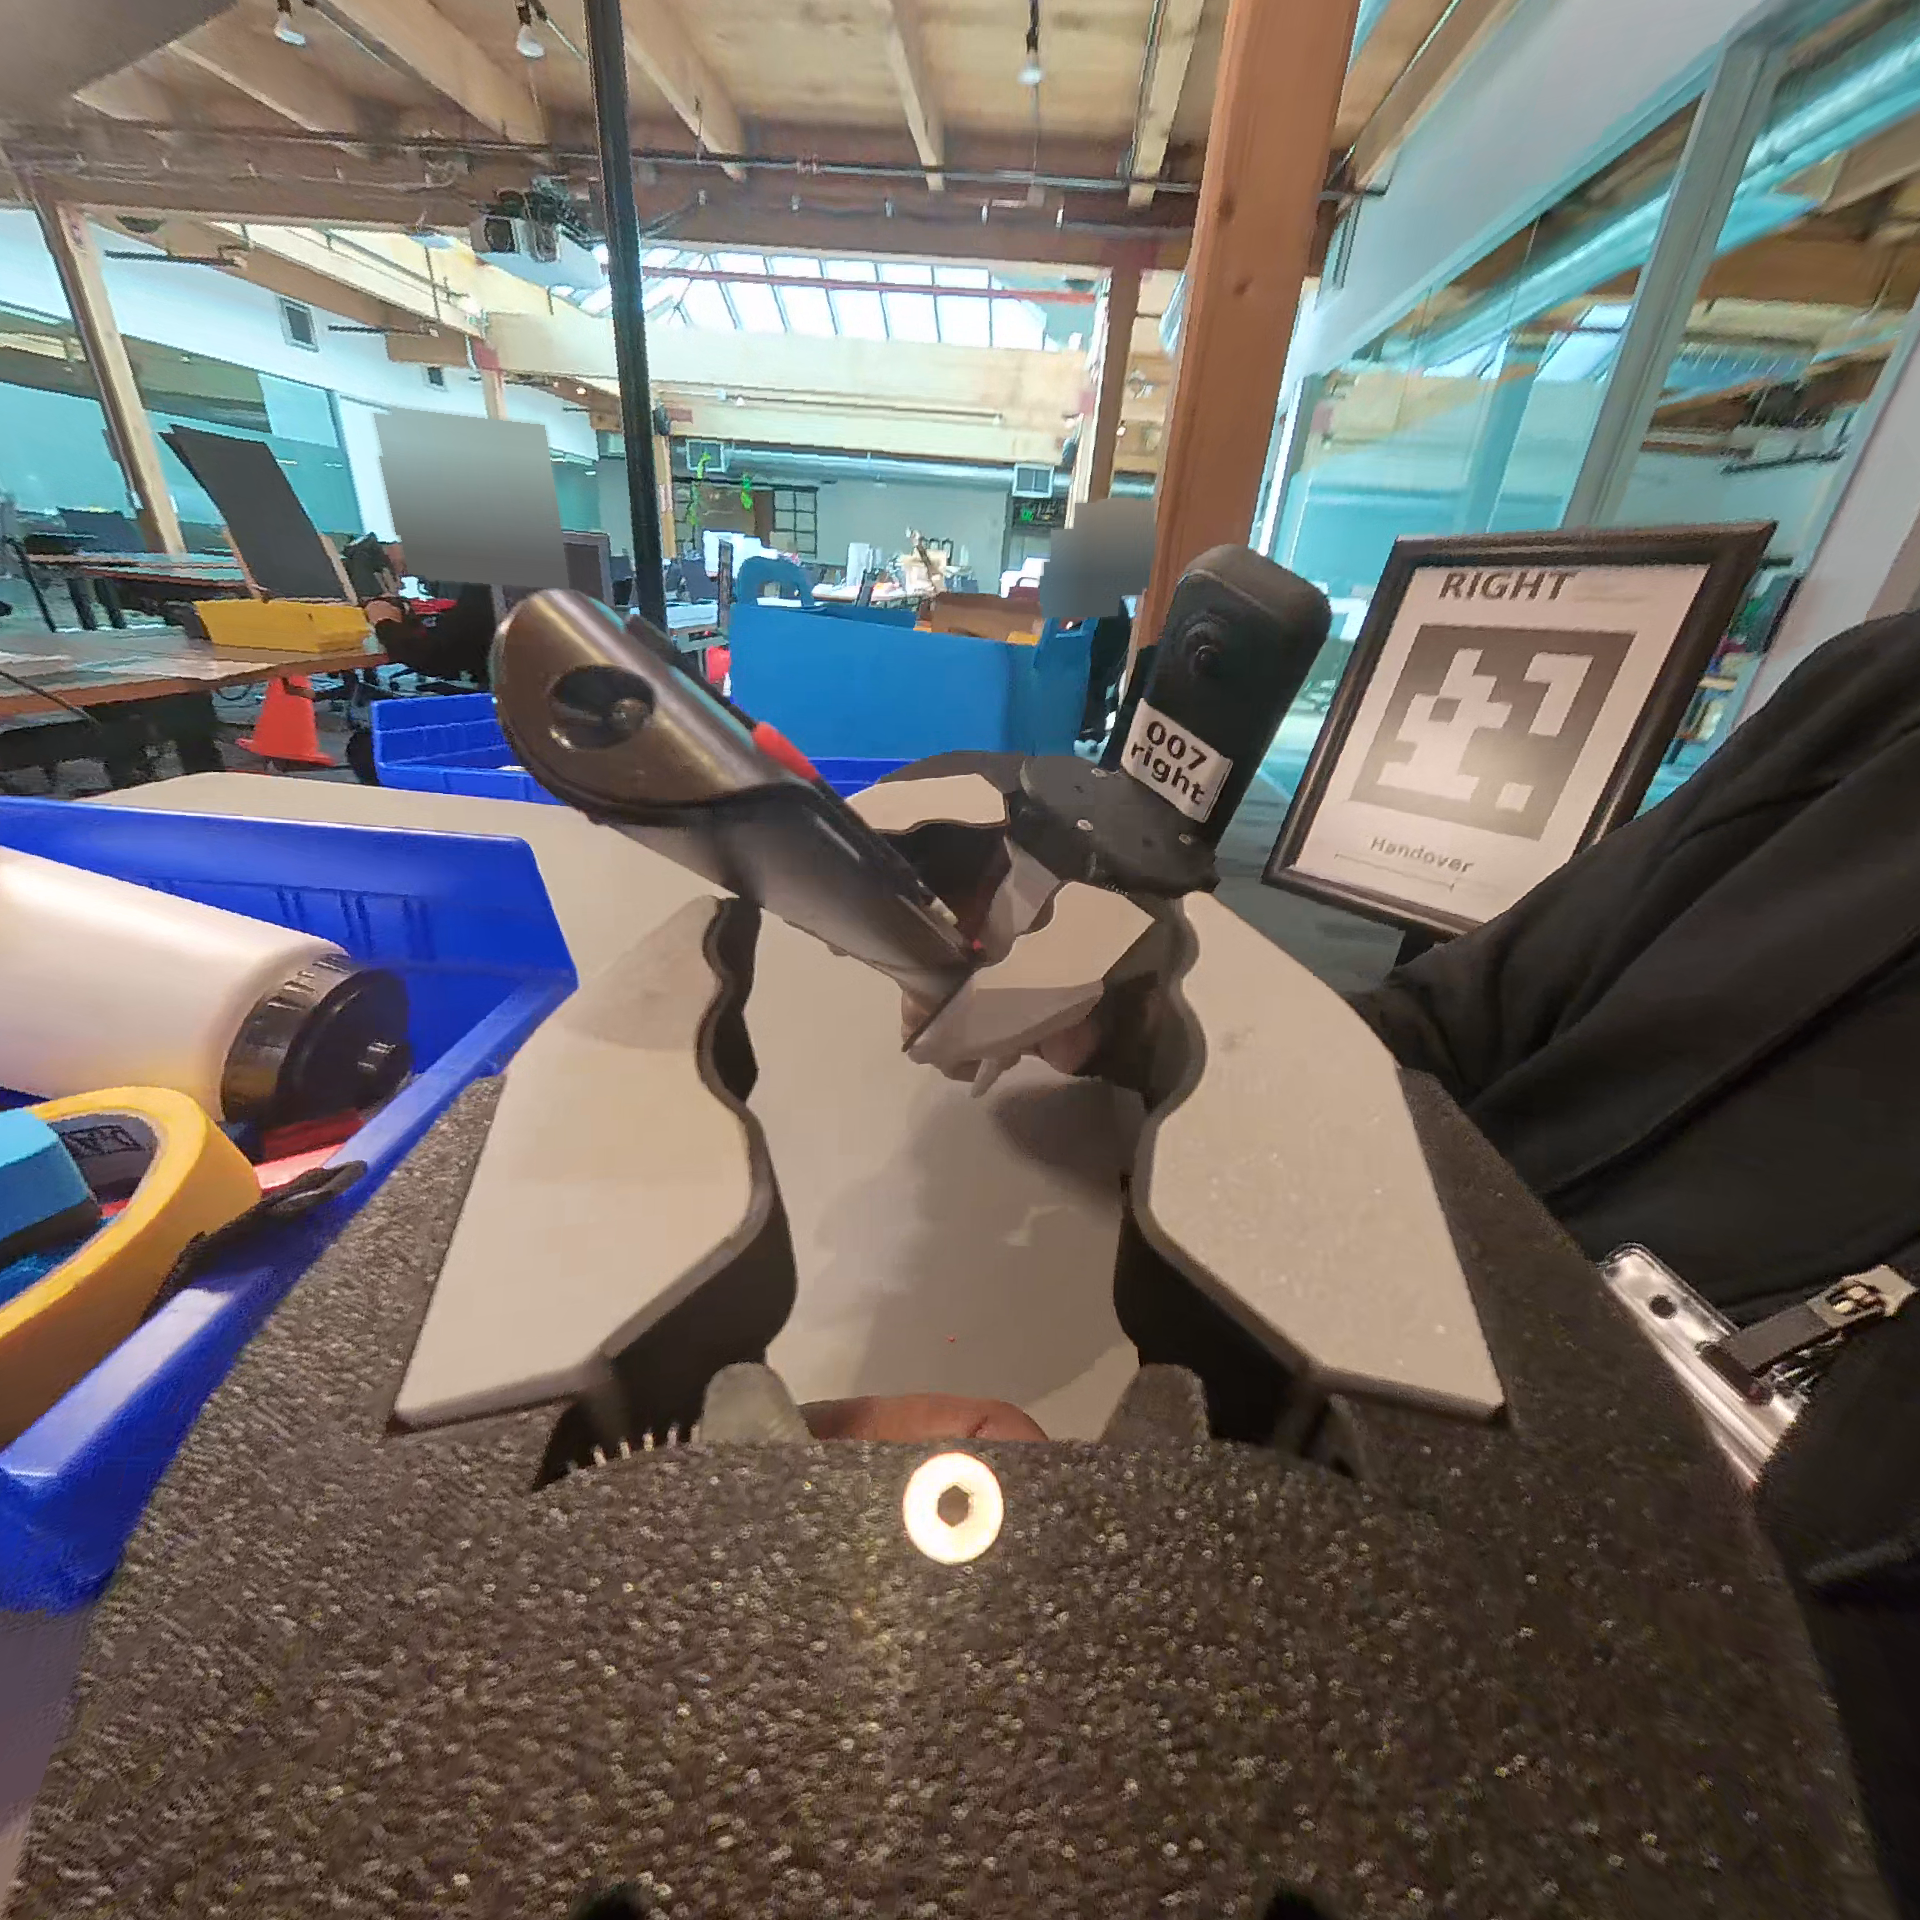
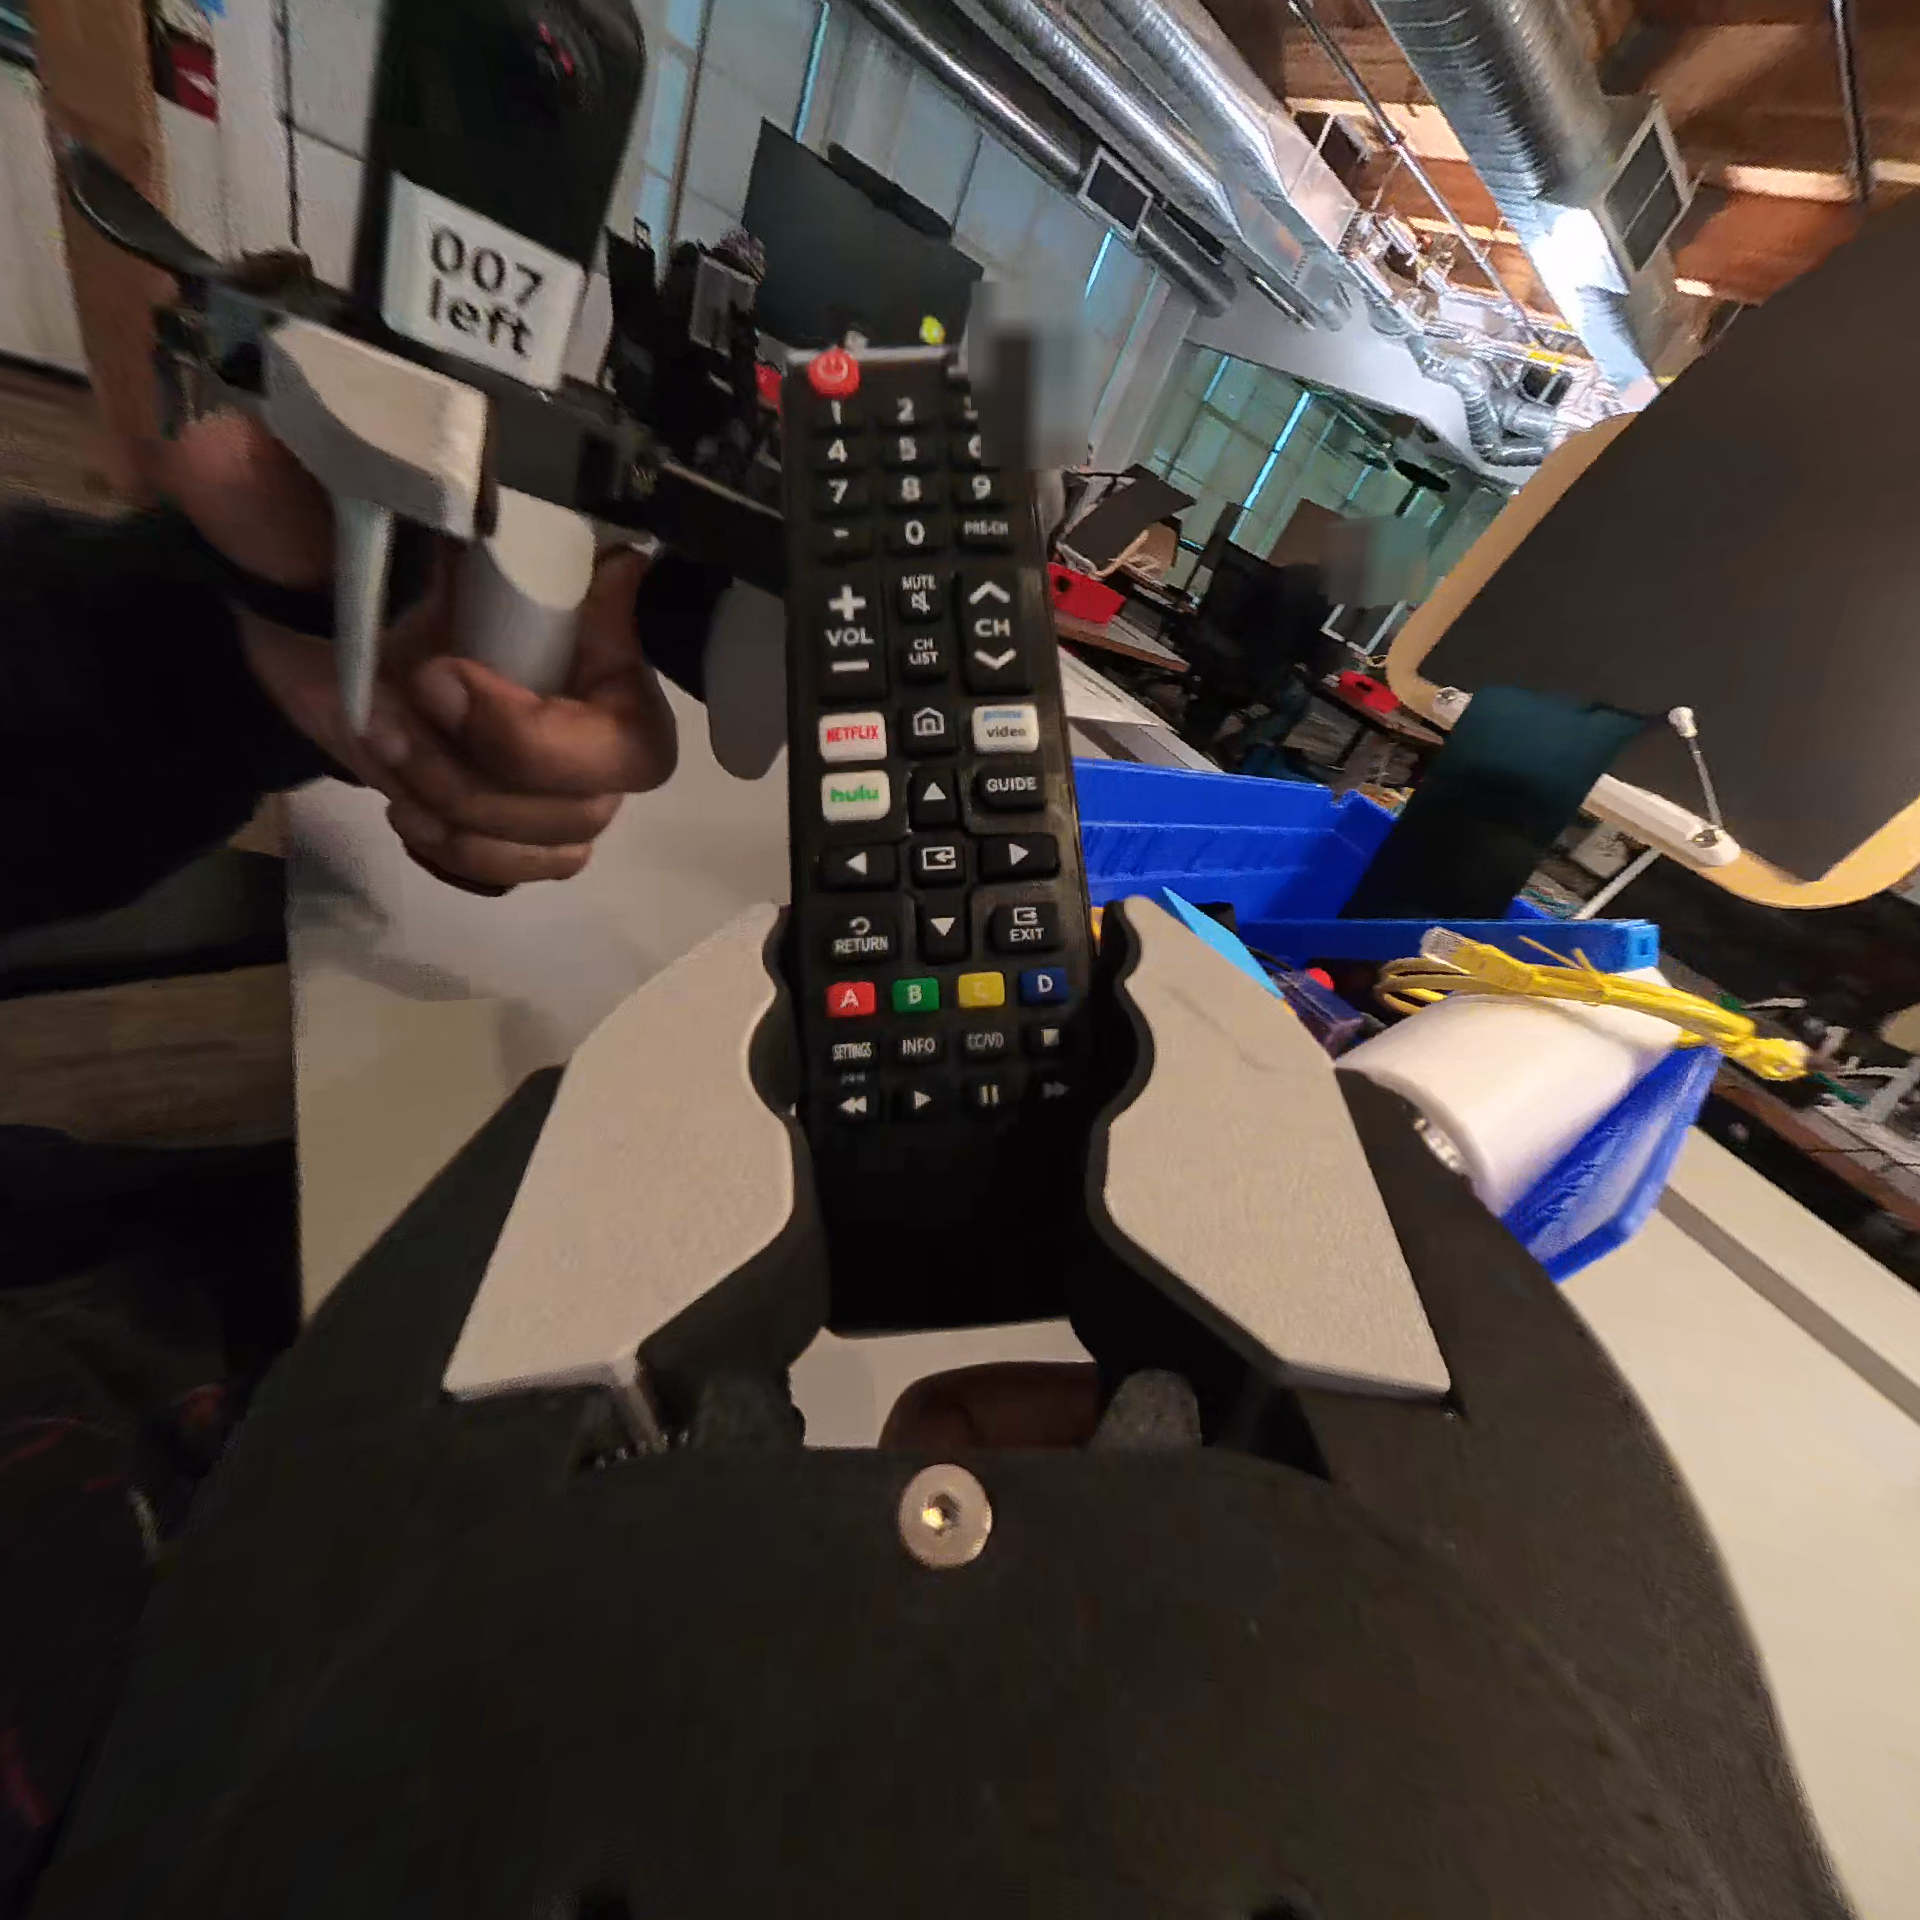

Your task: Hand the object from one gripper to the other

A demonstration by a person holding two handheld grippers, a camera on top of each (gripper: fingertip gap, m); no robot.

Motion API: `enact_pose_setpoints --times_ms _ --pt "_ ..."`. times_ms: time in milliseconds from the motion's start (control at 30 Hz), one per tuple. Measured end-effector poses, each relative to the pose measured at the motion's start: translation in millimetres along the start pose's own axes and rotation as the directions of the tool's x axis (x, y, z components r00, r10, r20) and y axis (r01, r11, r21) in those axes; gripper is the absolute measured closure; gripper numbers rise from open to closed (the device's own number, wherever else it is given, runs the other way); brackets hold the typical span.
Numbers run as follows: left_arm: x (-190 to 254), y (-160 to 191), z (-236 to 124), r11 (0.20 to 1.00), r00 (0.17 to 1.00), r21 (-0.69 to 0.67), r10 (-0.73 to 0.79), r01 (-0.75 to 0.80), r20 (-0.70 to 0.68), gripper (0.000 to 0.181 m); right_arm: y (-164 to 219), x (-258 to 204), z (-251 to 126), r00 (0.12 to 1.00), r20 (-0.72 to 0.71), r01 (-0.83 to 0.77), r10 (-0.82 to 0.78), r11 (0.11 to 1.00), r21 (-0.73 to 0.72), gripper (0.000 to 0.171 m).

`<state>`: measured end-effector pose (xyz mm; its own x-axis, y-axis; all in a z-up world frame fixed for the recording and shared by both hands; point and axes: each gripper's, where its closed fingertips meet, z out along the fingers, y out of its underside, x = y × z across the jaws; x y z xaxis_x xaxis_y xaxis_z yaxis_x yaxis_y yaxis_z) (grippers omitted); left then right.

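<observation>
Closest to the lens in the left wrist view is the left tool, grey fingers spread wide with nothing between them, only pale grey desk showing through the gap. Off at 9 o'clock there's a blue plastic bin with a white cylindrical bottle and a yellow tape roll in it. Up around 12 o'clock the long black TV remote with coloured buttons hangs in the air, back side showing, its lower end pinched by the right tool. A framed black-and-white marker sign stands at 2 o'clock.

Right wrist view agrees: the left tool's body is up at 10 o'clock with a hand on its grip, and its tips look hidden behind the remote, which runs up the middle with both grey fingers pressed against its bottom section.

So I'd say the handoff hasn't really happened yet. Remote's up and presented, but the left tool isn't around it. Left to do: close on the free end, then the right lets go.
</observation>
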<state>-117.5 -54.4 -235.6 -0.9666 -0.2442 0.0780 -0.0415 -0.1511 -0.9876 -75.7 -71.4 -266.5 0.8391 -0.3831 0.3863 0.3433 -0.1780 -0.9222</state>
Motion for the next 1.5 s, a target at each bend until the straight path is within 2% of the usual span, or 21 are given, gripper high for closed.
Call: enact_pose_setpoints --times_ms 167,333,433,600,667,767,900,1000,1133,1233,1367,1500 --pt "-6.5 4.6 -1.5 0.999 0.999 0.02 -0.044 0.044 -0.015 0.106 -8.4 -3.6 -3.7 0.995 0.062 -0.077 0.073 0.995 0.062 0.119" --pt "-12.2 6.4 3.9 0.999 0.999 0.031 -0.038 0.037 0.022 0.106 -7.8 -25.0 0.3 0.991 0.132 0.005 -0.013 0.998 0.061 0.118" --pt "-4.8 5.1 4.5 0.999 1.0 0.052 -0.005 0.006 -0.015 0.107 -10.9 -38.5 2.8 0.982 0.191 -0.022 0.007 0.997 0.076 0.118" --pt "22.0 -11.3 0.5 0.977 0.987 0.19 0.115 -0.092 -0.116 0.112 -24.1 -50.5 -1.6 0.941 0.315 -0.172 0.123 0.976 0.132 0.12" --pt "25.7 -15.4 2.0 0.968 0.985 0.23 0.127 -0.097 -0.119 0.115 -27.1 -55.3 -2.0 0.917 0.362 -0.227 0.166 0.964 0.135 0.119" --pt "26.6 -19.2 5.1 0.955 0.985 0.273 0.146 -0.116 -0.092 0.118 -25.1 -60.5 -0.2 0.91 0.378 -0.23 0.169 0.966 0.12 0.119" --pt "26.3 -20.0 8.6 0.96 0.984 0.245 0.161 -0.138 -0.074 0.119 -21.4 -61.8 1.6 0.911 0.378 -0.215 0.165 0.972 0.092 0.119" --pt "21.5 -21.1 10.6 0.967 0.987 0.206 0.16 -0.152 -0.022 0.119 -17.8 -55.9 5.1 0.945 0.306 -0.148 0.116 0.986 0.083 0.118" --pt "6.1 -35.0 5.0 0.966 0.984 0.206 0.135 -0.156 0.114 0.121 -12.0 -35.7 7.4 0.986 0.061 0.152 -0.154 0.988 0.041 0.117" --pt "-7.7 -46.8 -3.9 0.962 0.97 0.232 0.09 -0.143 0.226 0.12 -13.4 -23.4 8.5 0.914 -0.129 0.384 -0.384 0.923 -0.026 0.116" --pt "-15.3 -54.7 -7.3 0.954 0.957 0.289 -0.003 -0.084 0.29 0.12 -11.5 -25.9 17.8 0.853 -0.232 0.46 -0.467 0.884 -0.087 0.112" --pt "-3.3 -52.1 4.3 0.937 0.98 0.342 -0.125 0.066 0.152 0.12 -13.0 -25.0 20.4 0.77 -0.323 0.544 -0.549 0.831 -0.116 0.112"
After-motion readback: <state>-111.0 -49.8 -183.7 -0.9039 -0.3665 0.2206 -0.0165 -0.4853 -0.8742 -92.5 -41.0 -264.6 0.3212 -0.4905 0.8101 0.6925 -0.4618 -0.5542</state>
